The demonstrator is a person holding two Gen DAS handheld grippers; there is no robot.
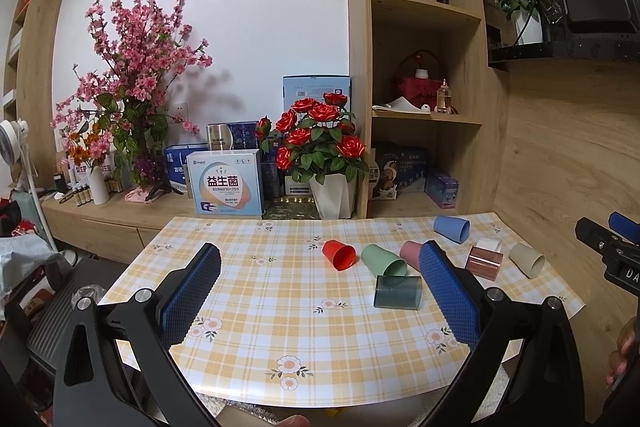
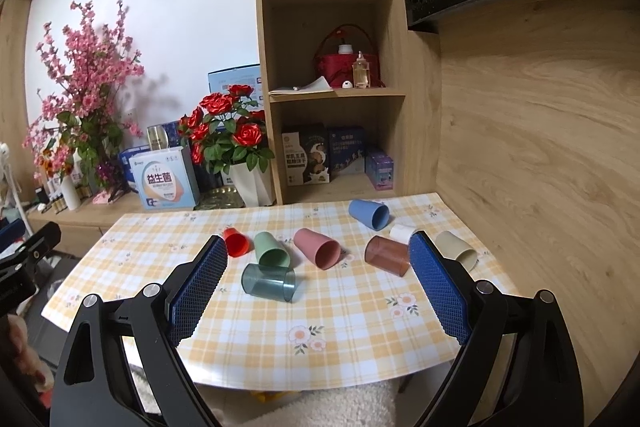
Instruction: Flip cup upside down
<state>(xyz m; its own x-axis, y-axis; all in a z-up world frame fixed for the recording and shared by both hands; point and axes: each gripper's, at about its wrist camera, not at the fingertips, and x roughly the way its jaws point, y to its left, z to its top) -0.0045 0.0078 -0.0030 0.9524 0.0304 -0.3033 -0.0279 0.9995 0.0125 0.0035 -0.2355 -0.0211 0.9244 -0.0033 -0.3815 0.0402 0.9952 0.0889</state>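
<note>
Several cups lie on their sides on the checked tablecloth (image 1: 280, 307): red (image 1: 339, 255), green (image 1: 384, 259), pink (image 2: 318, 248), blue (image 1: 452, 227), beige (image 1: 527, 259), a clear brown one (image 1: 484, 261), a white one (image 2: 402, 233) and a clear grey one (image 1: 398, 291). They also show in the right wrist view, such as the grey cup (image 2: 268, 282) and the brown cup (image 2: 387, 255). My left gripper (image 1: 320, 259) is open and empty, above the table's near side. My right gripper (image 2: 318, 249) is open and empty, short of the cups.
A pot of red roses (image 1: 320, 155), boxes (image 1: 226, 183) and pink blossom branches (image 1: 132, 67) stand on the wooden sideboard behind the table. Wooden shelves (image 1: 424, 115) rise at the back right. A wooden wall (image 2: 540, 147) borders the table's right side.
</note>
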